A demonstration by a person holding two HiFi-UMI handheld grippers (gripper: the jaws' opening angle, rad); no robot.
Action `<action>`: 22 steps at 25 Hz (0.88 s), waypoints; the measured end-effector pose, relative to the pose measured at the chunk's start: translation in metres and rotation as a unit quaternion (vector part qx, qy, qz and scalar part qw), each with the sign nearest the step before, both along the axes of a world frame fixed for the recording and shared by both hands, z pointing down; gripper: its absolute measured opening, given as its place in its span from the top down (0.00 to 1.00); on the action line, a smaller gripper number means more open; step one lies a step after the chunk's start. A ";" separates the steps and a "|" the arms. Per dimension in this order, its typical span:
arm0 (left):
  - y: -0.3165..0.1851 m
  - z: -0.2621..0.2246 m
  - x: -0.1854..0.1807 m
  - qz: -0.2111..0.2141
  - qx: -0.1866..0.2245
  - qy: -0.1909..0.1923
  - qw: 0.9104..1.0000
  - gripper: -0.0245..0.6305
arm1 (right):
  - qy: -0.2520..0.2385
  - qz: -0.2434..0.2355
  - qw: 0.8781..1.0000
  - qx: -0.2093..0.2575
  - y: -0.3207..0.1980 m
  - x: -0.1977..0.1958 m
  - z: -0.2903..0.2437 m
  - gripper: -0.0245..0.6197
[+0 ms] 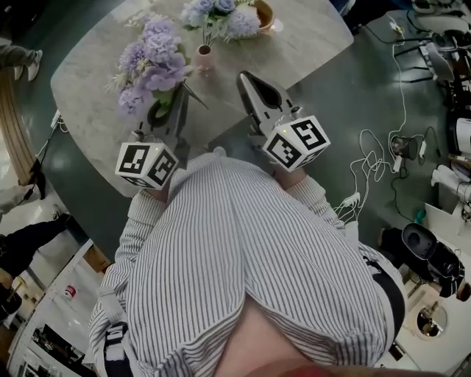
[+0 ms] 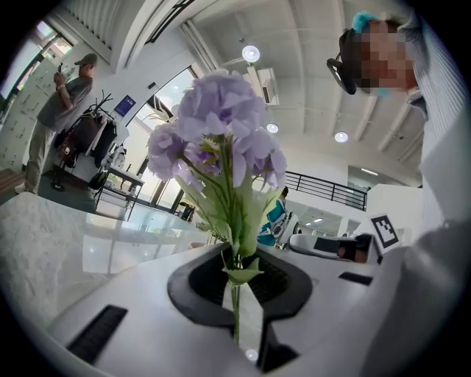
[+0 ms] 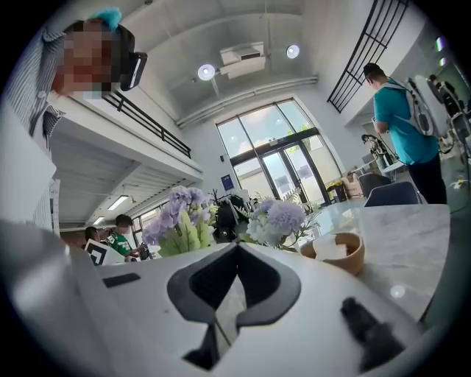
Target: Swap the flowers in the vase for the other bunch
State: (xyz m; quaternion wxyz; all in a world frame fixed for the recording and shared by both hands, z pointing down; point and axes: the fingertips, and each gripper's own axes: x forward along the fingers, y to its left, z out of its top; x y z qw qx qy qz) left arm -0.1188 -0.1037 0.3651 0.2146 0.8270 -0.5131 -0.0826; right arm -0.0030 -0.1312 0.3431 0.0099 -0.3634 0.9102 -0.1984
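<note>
A bunch of purple hydrangea-like flowers (image 1: 151, 62) stands upright over the grey marble table (image 1: 96, 74). Its green stems are pinched in my left gripper (image 1: 163, 110). In the left gripper view the stems (image 2: 235, 309) run down between the jaws, with the blooms (image 2: 221, 125) above. A small pink vase (image 1: 204, 57) behind it holds a pale blue and white bunch (image 1: 217, 15). My right gripper (image 1: 249, 79) hovers right of the vase, shut and empty. The right gripper view shows both bunches, purple (image 3: 176, 213) and pale blue (image 3: 280, 219), past the closed jaw tips (image 3: 237, 250).
A wooden bowl (image 1: 263, 13) sits on the table right of the vase and also appears in the right gripper view (image 3: 335, 252). White cables (image 1: 368, 169) trail over the dark floor at right. People stand about the room, one at the far left (image 2: 62, 110).
</note>
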 end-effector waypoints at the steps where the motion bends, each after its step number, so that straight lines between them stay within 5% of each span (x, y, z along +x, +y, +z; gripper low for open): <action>1: 0.000 0.000 0.000 -0.001 0.000 0.001 1.000 0.88 | 0.002 -0.001 1.000 0.000 0.000 0.000 0.001 0.94; 22: -0.001 -0.001 -0.001 0.000 0.002 -0.002 1.000 0.88 | 0.029 -0.009 1.000 0.001 0.000 -0.007 0.006 0.94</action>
